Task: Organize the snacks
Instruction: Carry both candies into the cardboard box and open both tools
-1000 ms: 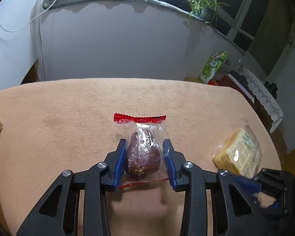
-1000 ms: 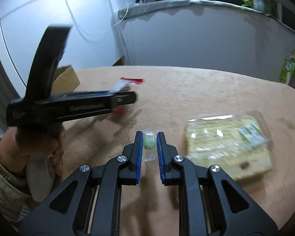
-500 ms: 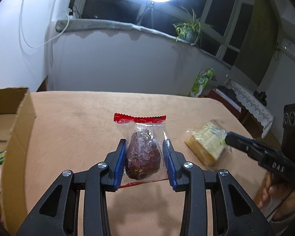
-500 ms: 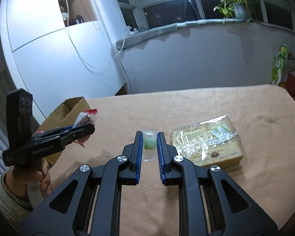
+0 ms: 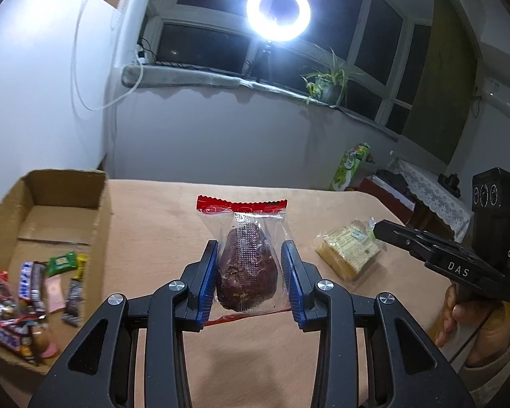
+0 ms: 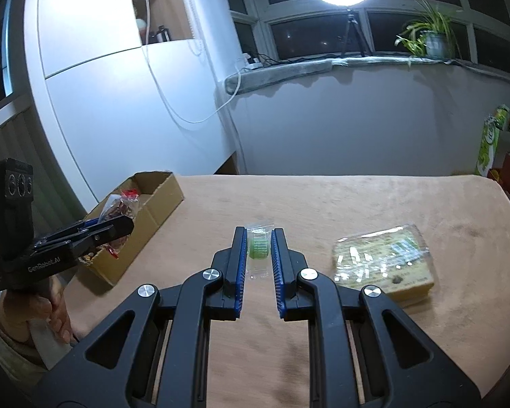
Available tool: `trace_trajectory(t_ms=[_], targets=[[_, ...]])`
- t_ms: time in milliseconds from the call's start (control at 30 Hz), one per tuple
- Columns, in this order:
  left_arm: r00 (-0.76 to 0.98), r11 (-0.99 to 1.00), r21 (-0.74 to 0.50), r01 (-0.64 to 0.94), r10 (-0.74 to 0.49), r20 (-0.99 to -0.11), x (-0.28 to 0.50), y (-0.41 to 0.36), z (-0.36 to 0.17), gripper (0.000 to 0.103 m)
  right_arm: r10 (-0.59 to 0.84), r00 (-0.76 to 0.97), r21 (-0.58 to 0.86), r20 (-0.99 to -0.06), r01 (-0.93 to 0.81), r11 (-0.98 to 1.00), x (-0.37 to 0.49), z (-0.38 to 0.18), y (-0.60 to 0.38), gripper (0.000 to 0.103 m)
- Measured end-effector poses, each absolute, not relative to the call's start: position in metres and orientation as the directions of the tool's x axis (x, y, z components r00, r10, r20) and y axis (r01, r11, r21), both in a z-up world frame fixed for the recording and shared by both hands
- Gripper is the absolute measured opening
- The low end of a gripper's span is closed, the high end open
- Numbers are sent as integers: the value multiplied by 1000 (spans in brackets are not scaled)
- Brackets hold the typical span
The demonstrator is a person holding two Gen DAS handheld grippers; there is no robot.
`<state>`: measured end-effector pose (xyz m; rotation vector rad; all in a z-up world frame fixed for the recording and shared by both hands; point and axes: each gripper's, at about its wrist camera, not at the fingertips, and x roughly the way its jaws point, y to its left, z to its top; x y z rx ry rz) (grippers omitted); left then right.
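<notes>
So my left hand-held gripper is clamped on the dark wrapped snack and my right hand-held gripper pinches a little green candy, both lifted off the table so they can go into the cardboard box.

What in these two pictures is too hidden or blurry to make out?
- Left wrist view: snack bars in the open brown cardboard box are smeared; labels unreadable, pile cut by the frame edge.
- Right wrist view: glare on the clear-wrapped yellow cake slab hides its print.
- Right wrist view: the tiny green candy in clear wrap has its sides covered by the blue pads.
</notes>
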<state>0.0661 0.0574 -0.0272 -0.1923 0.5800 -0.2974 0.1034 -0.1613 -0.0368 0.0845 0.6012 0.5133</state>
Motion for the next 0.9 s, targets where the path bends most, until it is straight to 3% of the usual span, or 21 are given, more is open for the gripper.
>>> trace_trajectory(t_ms=[333,900], targets=[[860,976,-184,119,-194,-472,38,89,-12,35,519,676,172,-522,-513,841,97,-24,-109,15],[885,979,-200,-43,-55,-462,16,172,-23,35,662,535,121,-525,-723,680,101,-13,42,15]])
